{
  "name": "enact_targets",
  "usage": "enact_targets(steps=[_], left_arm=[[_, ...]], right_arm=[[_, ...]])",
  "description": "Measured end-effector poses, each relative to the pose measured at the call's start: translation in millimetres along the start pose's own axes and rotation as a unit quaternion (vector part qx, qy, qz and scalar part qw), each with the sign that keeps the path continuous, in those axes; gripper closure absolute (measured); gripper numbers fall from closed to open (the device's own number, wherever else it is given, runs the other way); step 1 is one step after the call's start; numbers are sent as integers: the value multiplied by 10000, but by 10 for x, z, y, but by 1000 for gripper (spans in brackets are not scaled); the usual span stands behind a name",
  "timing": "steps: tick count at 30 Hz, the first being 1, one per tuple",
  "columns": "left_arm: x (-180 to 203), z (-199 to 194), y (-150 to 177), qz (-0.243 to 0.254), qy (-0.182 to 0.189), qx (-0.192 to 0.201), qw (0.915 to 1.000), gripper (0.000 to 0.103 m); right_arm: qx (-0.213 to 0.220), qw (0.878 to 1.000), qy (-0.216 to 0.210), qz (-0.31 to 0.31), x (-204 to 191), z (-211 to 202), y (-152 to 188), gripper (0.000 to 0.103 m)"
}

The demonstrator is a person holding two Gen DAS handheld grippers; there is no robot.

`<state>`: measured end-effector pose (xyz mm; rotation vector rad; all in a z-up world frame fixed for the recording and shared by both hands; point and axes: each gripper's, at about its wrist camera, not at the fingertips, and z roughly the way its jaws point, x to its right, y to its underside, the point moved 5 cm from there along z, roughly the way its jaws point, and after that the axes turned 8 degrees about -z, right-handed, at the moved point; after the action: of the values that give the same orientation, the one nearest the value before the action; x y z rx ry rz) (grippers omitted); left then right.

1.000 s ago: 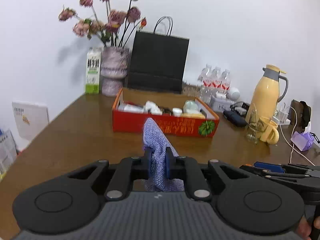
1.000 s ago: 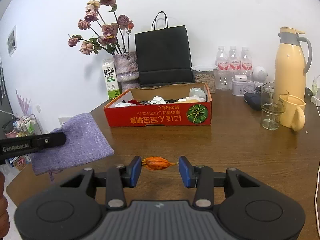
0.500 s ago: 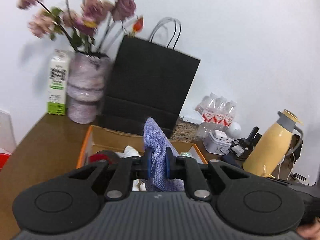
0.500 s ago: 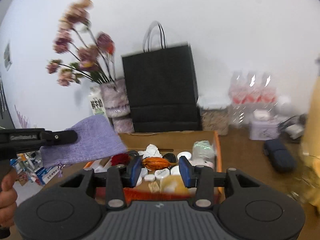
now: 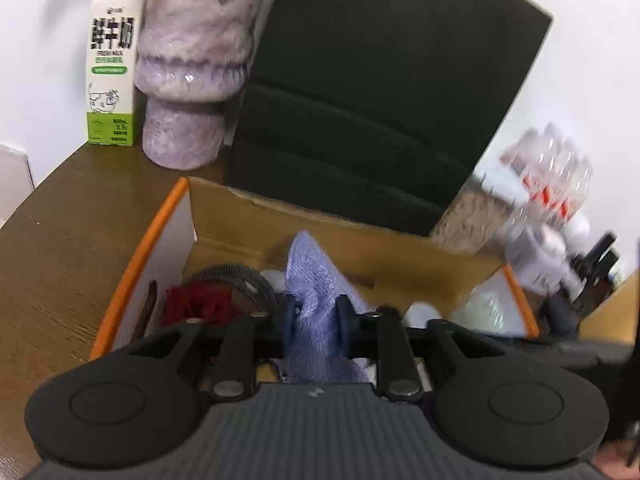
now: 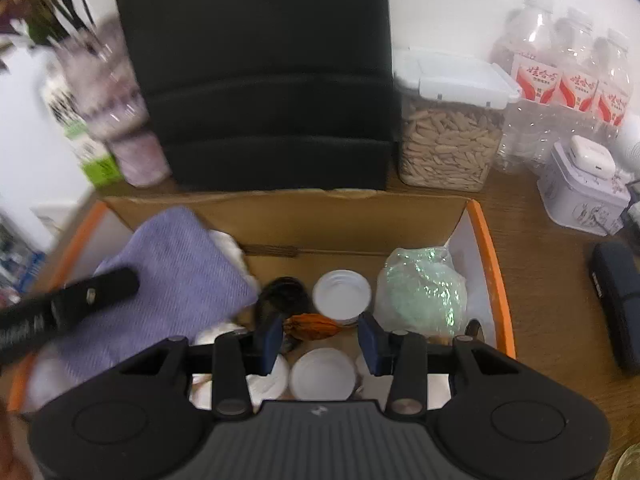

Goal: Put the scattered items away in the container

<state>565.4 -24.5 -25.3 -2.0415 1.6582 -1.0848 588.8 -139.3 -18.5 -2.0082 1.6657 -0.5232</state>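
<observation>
The purple cloth pouch [image 5: 316, 296] was soft and woven, with a rough bumpy weave. It hung over the left end of the cardboard box [image 5: 240, 216], between the blue pads of the left gripper [image 5: 316, 322]. Those jaws had just been opening, and the cloth sat loose in the narrow gap. The pads may still have brushed it; that was hard to tell.

The right gripper [image 6: 322, 338] was over the middle of the box. Its jaws stood partly open around a small orange crinkly thing [image 6: 312, 326]. One end of it touched the left pad. The other end stopped short of the right pad.

Inside the brown box with orange edges lay round white lids [image 6: 341, 294], a shiny pale green bag [image 6: 426, 292], something fuzzy and red [image 5: 196, 304] and a grey ribbed band [image 5: 236, 274].

Behind the box stood a flat black paper bag [image 6: 256, 80]. Beside it stood a bumpy pink-grey vase [image 5: 192, 68], a milk carton [image 5: 110, 68], a clear tub of seeds [image 6: 450, 148] and clear water bottles [image 6: 568, 80]. All sat on a brown wooden table [image 5: 68, 240].
</observation>
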Motion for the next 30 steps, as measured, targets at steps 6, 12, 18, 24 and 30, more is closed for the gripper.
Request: enact_targets(steps=[6, 12, 18, 24, 30], left_arm=[[9, -59, -54, 100, 141, 0, 9999, 52], [60, -329, -174, 264, 96, 107, 9995, 33], [73, -696, -263, 350, -231, 217, 9989, 17], [84, -991, -210, 935, -427, -181, 9945, 11], [-7, -1468, -3, 845, -407, -38, 9956, 6]], right_arm=[[-244, 9994, 192, -133, -56, 195, -17, 55], [59, 9995, 266, -145, -37, -111, -124, 45], [315, 9988, 320, -177, 1, -571, -166, 30], [442, 9975, 402, -385, 16, -1108, -72, 26], [824, 9952, 386, -360, 4, -1660, 241, 16]])
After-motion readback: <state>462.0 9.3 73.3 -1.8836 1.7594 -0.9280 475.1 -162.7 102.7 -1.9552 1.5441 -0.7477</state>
